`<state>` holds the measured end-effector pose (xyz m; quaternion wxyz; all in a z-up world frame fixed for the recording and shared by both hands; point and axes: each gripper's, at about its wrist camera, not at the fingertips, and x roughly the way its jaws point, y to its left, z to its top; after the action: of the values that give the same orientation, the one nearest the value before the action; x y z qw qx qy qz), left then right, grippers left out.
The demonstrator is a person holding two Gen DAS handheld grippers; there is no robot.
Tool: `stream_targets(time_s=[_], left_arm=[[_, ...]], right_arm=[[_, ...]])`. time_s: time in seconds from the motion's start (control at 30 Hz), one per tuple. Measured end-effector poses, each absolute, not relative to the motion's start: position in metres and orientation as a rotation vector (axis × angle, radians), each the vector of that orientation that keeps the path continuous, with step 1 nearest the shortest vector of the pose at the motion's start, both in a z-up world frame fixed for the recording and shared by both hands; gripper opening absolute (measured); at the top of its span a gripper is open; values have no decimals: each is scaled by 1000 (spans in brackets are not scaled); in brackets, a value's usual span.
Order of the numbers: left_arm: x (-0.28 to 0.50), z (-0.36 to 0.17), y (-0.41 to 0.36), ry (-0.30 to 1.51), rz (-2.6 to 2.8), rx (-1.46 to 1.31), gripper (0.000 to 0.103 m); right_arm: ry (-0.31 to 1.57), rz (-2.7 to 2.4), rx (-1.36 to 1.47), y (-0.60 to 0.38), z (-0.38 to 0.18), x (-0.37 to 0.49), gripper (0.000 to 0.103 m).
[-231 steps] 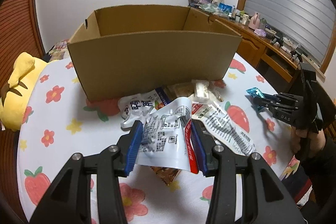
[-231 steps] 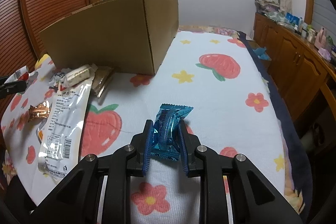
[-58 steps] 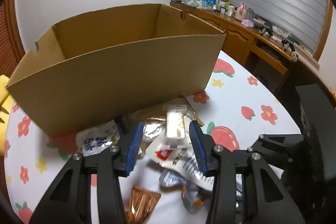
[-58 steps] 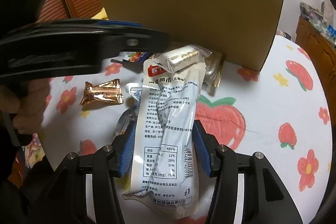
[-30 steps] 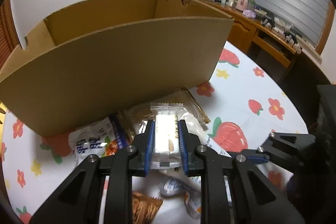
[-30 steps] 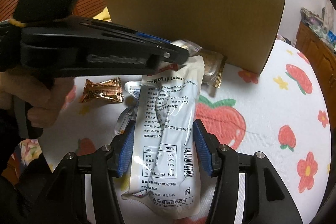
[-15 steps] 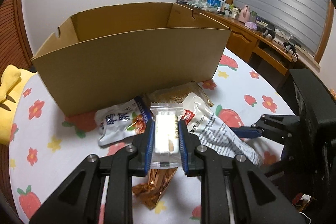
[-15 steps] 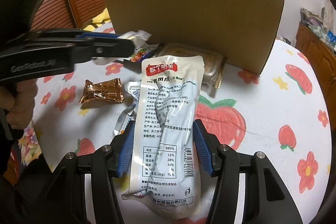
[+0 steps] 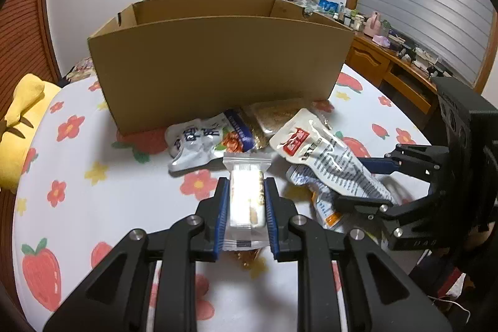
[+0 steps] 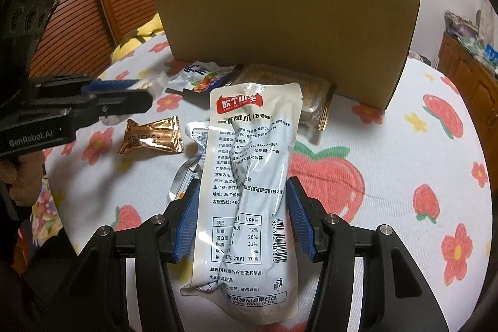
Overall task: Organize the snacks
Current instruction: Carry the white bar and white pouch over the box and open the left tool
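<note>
The left gripper (image 9: 246, 209) is clamped on a small clear-wrapped white snack bar (image 9: 246, 201) and holds it above the table, in front of the open brown cardboard box (image 9: 218, 61). I judge the step in hand is to carry this bar into the box. To do it well, the bar must rise higher than the front wall of the box before it goes forward, because this wall is tall and stands directly in the path. The wrapper is slippery, so the grip should stay firm until the bar is over the opening.

The right gripper (image 10: 242, 217) has its blue pads apart on both sides of a long white pouch with a red label and black print (image 10: 249, 176). The pads seem not to press it yet. This pouch lies in front of the box, with its top end toward the wall.

Between the pouch and the box wall lies a brown cracker pack in clear wrap (image 10: 298, 95). To the left of it, also near the wall, there is a white and blue snack bag (image 10: 204, 75). A golden foil candy (image 10: 152, 137) lies farther from the box, left of the pouch. The table has a white cloth with strawberries and flowers (image 10: 420, 161). The two grippers work close together in front of the box, so they could collide when the left one lifts.
</note>
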<state>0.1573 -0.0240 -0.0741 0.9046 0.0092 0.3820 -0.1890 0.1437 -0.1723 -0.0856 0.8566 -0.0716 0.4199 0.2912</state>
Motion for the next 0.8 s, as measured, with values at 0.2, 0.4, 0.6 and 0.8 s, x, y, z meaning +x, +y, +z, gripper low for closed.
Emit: stream_targets(time_s=[0.2, 0.4, 0.6, 0.8], left_arm=[[154, -77, -19, 791, -386, 5, 20], [152, -76, -19, 786, -385, 4, 20], [149, -66, -21, 762, -390, 8, 20], [147, -49, -22, 725, -394, 12, 20]], right_arm=[[882, 607, -136, -175, -84, 146, 54], [865, 592, -127, -180, -80, 141, 54], [825, 587, -134, -184, -65, 136, 54], [777, 592, -134, -185, -44, 131, 54]])
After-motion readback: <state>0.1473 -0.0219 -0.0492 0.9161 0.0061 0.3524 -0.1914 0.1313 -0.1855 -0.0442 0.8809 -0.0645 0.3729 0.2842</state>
